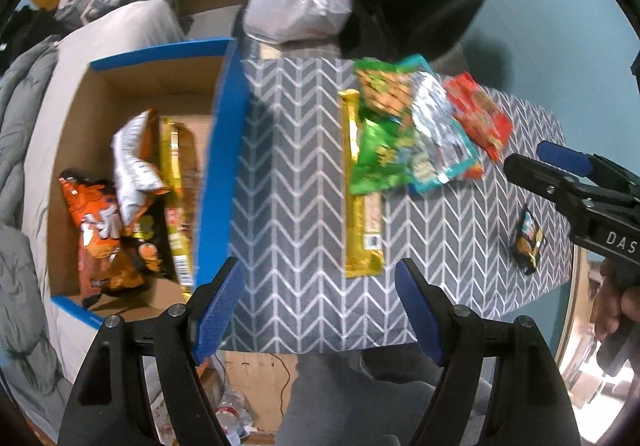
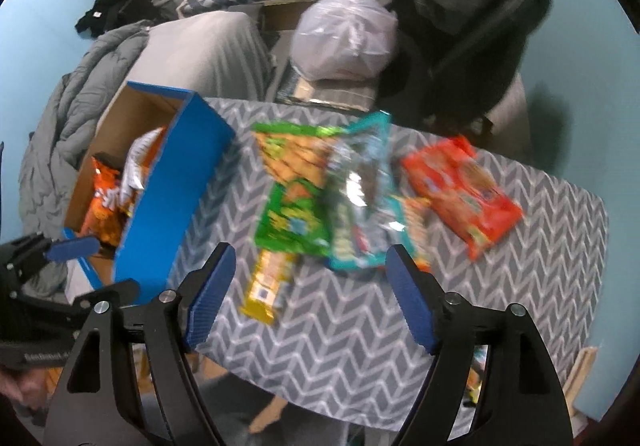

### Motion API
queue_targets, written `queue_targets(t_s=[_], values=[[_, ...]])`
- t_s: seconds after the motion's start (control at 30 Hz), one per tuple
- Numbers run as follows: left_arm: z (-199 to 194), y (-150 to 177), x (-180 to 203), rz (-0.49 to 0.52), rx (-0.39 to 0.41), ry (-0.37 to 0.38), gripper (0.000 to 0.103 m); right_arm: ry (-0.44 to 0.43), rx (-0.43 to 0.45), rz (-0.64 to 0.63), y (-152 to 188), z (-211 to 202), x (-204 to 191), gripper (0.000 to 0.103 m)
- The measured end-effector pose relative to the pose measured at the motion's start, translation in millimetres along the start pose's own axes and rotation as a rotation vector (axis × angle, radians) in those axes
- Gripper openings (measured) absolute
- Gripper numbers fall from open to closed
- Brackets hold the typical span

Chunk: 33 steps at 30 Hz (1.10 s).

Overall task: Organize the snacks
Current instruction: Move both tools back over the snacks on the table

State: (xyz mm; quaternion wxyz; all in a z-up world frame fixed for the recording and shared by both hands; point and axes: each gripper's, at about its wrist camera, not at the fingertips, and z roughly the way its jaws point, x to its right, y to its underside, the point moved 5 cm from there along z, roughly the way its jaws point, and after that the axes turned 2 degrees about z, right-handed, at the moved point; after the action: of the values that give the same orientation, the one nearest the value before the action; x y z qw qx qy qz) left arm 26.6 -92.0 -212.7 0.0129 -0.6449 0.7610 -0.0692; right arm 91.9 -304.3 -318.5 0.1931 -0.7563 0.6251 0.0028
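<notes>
A blue cardboard box (image 1: 224, 149) stands at the table's left and holds orange chip bags (image 1: 96, 230), a white-backed bag and a gold packet. On the grey chevron tablecloth (image 1: 292, 230) lie a long gold biscuit pack (image 1: 362, 205), green snack bags (image 1: 380, 141), a teal and silver bag (image 1: 440, 137), a red pack (image 1: 480, 113) and a small dark packet (image 1: 528, 242). My left gripper (image 1: 320, 310) is open and empty above the table's near edge. My right gripper (image 2: 308, 302) is open and empty above the gold pack (image 2: 268, 282); it also shows in the left wrist view (image 1: 560, 165).
A white plastic bag (image 2: 344, 41) sits behind the table. A dark jacket (image 2: 472, 5) hangs over a chair at the back right. Grey bedding (image 2: 80, 109) lies left of the box (image 2: 176, 185). Bottles and clutter lie on the floor below the table edge.
</notes>
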Motion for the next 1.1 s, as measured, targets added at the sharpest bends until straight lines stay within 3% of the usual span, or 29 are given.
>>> queue_targets(t_s=[0.6, 1.1], values=[[46, 1, 80, 0.150, -0.101, 0.011, 0.079, 0.045, -0.055, 0.064, 67, -14, 117, 0.080], [86, 14, 103, 0.159, -0.180, -0.015, 0.079, 0.035, -0.217, 0.044, 124, 28, 181, 0.082]])
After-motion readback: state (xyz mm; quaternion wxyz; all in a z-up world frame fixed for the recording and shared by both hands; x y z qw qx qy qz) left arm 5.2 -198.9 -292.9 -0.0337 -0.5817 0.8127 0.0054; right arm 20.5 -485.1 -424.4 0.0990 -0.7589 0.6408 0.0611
